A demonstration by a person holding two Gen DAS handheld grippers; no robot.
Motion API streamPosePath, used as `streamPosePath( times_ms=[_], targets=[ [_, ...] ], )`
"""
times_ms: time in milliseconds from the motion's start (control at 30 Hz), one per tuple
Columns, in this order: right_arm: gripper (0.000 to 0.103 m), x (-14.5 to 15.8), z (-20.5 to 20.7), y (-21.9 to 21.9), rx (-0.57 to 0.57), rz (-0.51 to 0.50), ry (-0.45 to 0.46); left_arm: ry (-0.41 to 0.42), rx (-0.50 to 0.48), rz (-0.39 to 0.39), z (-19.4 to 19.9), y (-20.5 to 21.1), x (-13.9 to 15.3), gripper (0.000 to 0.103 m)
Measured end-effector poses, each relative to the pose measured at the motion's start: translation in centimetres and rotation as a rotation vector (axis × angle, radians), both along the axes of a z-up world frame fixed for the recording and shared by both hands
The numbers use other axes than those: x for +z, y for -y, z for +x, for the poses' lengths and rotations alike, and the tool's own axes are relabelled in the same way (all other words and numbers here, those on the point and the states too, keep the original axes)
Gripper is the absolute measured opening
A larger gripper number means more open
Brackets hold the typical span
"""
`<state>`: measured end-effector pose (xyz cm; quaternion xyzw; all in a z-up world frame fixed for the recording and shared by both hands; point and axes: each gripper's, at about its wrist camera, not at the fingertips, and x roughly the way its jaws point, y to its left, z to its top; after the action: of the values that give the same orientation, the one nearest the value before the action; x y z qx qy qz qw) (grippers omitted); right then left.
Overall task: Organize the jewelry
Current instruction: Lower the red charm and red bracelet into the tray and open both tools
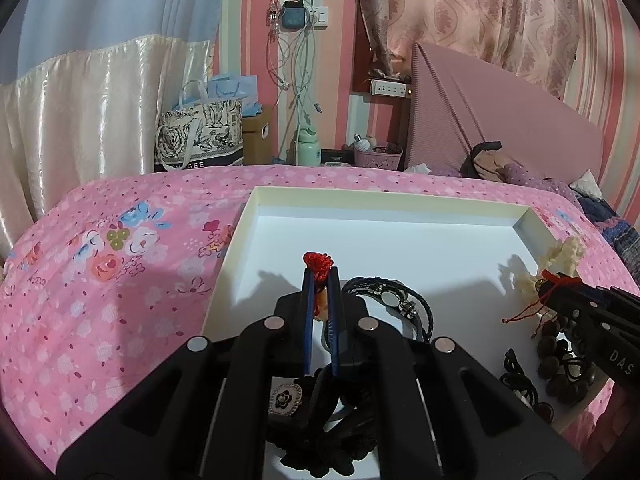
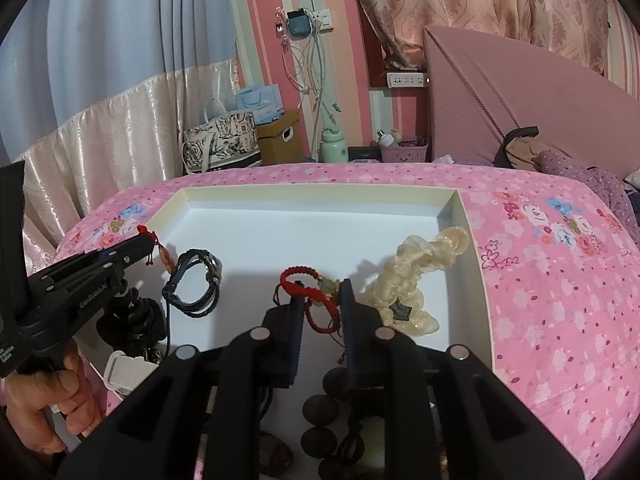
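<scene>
You had barely begun: most jewelry lay jumbled at the near end of the white tray (image 2: 448, 212), its far half bare. Your left gripper (image 1: 320, 270) pinched one red-knotted pendant cord (image 1: 318, 260); your right gripper (image 2: 322, 292) clamped one red braided bracelet (image 2: 298, 278). One black leather bracelet (image 2: 196, 282) lay between them.

Soft indoor light falling evenly, jaws casting crisp shadows ahead onto the white tray (image 1: 400, 236), fisheye bending the room's edges into dark corners (both views alike), gripper bodies nearest the lens blurring slightly
</scene>
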<state>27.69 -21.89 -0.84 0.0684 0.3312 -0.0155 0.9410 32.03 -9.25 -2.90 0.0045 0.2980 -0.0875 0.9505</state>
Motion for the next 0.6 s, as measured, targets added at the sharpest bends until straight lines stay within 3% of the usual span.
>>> streamPosePath(
  times_ms=[167, 233, 300, 333, 367, 433, 600],
  targets=[
    [0.02, -0.3, 0.2, -0.2, 0.006, -0.013, -0.009, -0.014, -0.002, 0.012, 0.2, 0.4, -0.1, 0.005],
    [0.02, -0.3, 0.2, -0.2, -0.006, -0.029, -0.013, -0.02, 0.002, 0.013, 0.3, 0.4, -0.2, 0.01],
    [0.02, -0.4, 0.3, -0.3, -0.007, -0.03, -0.018, -0.021, 0.002, 0.012, 0.3, 0.4, -0.2, 0.02],
    [0.028, -0.3, 0.2, -0.2, -0.013, -0.032, -0.015, -0.021, 0.002, 0.011, 0.3, 0.4, -0.2, 0.027],
    [0.044, -0.3, 0.2, -0.2, -0.019, -0.034, -0.014, -0.021, -0.001, 0.011, 0.3, 0.4, -0.3, 0.033],
    [0.052, -0.1, 0.0, 0.0, -0.024, -0.028, -0.008, -0.016, -0.011, 0.012, 0.2, 0.6, -0.2, 0.063],
    [0.054, 1.1, -0.5, 0.5, -0.036, -0.015, 0.017, 0.041, -0.012, -0.001, -0.9, 0.6, 1.0, 0.071]
  ],
)
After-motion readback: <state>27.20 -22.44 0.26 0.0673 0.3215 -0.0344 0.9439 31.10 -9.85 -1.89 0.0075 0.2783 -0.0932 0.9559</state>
